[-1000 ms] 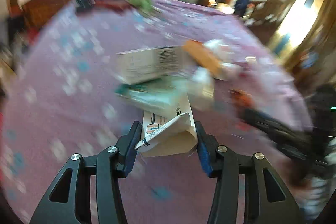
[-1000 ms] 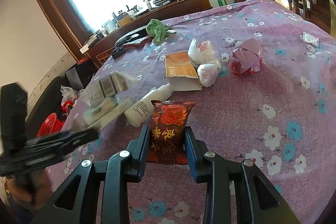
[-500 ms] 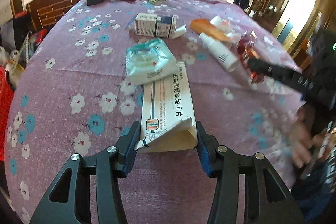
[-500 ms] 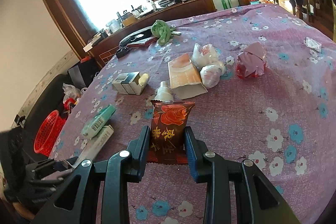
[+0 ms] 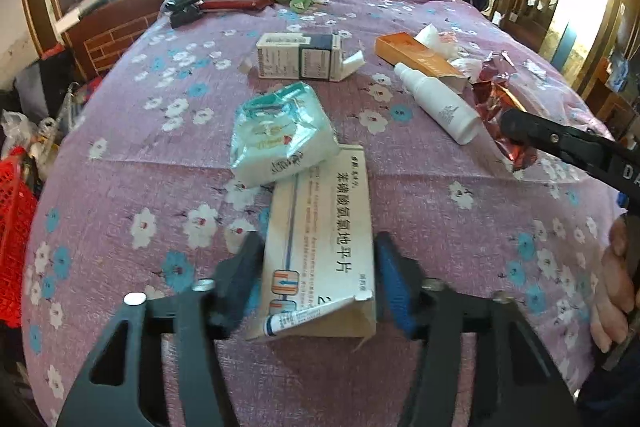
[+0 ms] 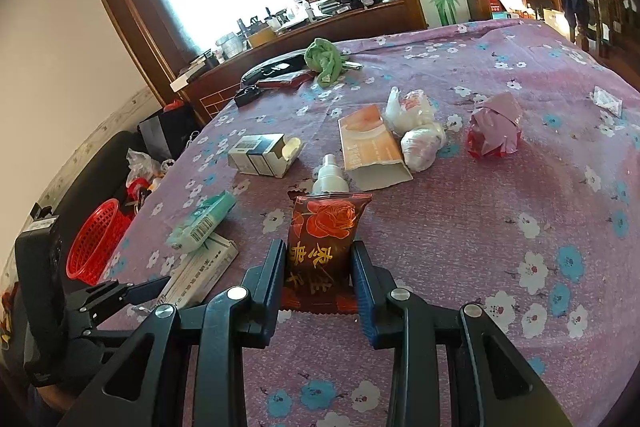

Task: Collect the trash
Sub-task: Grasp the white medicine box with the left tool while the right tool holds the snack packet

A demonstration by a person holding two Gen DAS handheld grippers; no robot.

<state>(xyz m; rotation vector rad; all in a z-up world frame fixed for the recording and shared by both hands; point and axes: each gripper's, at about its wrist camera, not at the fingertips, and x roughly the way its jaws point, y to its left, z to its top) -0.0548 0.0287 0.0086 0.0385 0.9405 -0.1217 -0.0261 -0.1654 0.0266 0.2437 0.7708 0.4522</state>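
The red snack packet (image 6: 325,243) is squeezed between the fingers of the right hand-held gripper (image 6: 320,279), above the flowered bench (image 6: 500,227); the white medicine box (image 5: 324,251) is lying on the bench between the fingers of the left hand-held gripper (image 5: 316,279); a tight squeeze on it cannot be told.
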